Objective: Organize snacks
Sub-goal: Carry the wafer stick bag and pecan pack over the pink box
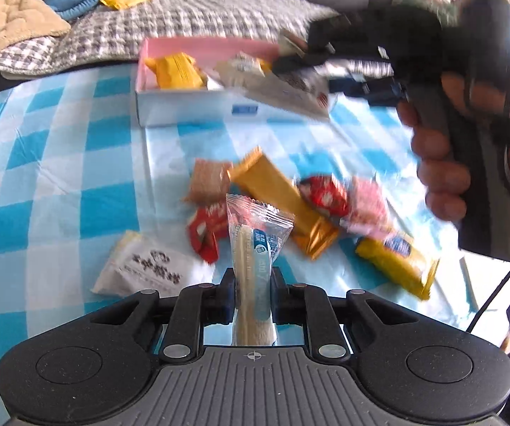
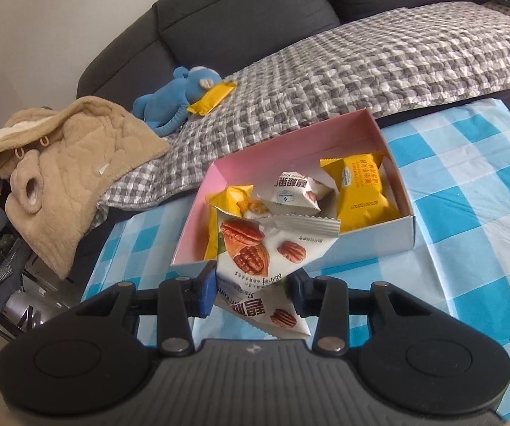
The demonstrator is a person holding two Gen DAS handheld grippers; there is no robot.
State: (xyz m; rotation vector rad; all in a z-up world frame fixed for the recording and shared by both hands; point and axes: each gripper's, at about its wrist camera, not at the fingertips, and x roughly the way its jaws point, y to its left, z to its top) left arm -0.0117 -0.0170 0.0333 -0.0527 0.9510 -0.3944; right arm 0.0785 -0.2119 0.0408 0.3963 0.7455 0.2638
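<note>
My right hand-held gripper (image 2: 253, 293) pinches a white pecan snack packet (image 2: 258, 255), its long axis pointing at 12 o'clock toward the pink-lined box (image 2: 290, 131) just ahead on the checked counter (image 2: 467, 213); this hand is nearer. My left hand-held gripper (image 1: 253, 296) clamps a clear stick-snack wrapper (image 1: 255, 248), upright above the loose snack pile (image 1: 290, 195).

light: bright daylight, blown-out glare at upper right of left wrist view | blur: right gripper (image 1: 329, 71) and loose snacks (image 1: 290, 206) motion-smeared there; right wrist view was sharp | distortion: fisheye bent tablecloth (image 2: 467, 184) checks, dark vignette corners | shadows: soft
</note>
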